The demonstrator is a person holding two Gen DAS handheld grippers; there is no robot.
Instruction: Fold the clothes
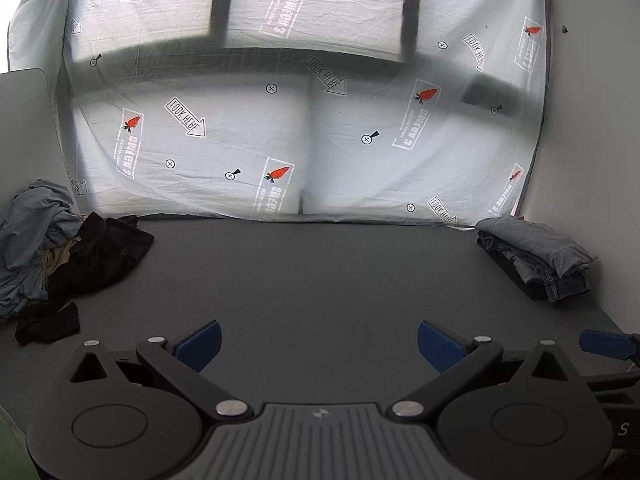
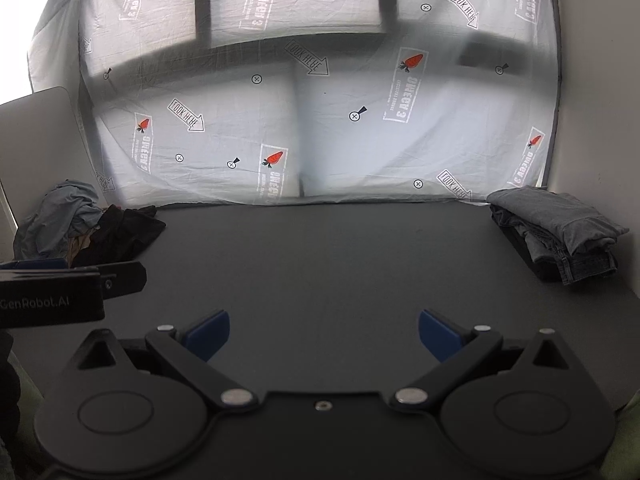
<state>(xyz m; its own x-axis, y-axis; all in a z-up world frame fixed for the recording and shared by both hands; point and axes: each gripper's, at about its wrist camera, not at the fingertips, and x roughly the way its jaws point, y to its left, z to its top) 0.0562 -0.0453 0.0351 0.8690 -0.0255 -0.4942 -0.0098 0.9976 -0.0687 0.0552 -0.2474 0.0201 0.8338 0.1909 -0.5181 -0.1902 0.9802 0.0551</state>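
A heap of unfolded clothes lies at the table's far left: a blue-grey garment (image 1: 28,232) (image 2: 60,216) and black garments (image 1: 100,252) (image 2: 120,232). A stack of folded clothes, a grey top (image 1: 536,244) (image 2: 560,216) over denim (image 1: 560,284), sits at the far right. My left gripper (image 1: 319,346) is open and empty above the dark grey table (image 1: 320,280). My right gripper (image 2: 324,334) is open and empty too. The left gripper's side (image 2: 60,292) shows at the left of the right wrist view. A blue fingertip (image 1: 604,344) of the right gripper shows at the right of the left wrist view.
A white printed sheet (image 1: 320,120) with carrot logos hangs behind the table. A white wall (image 1: 592,120) stands on the right. A grey panel (image 1: 24,128) stands at the left behind the heap.
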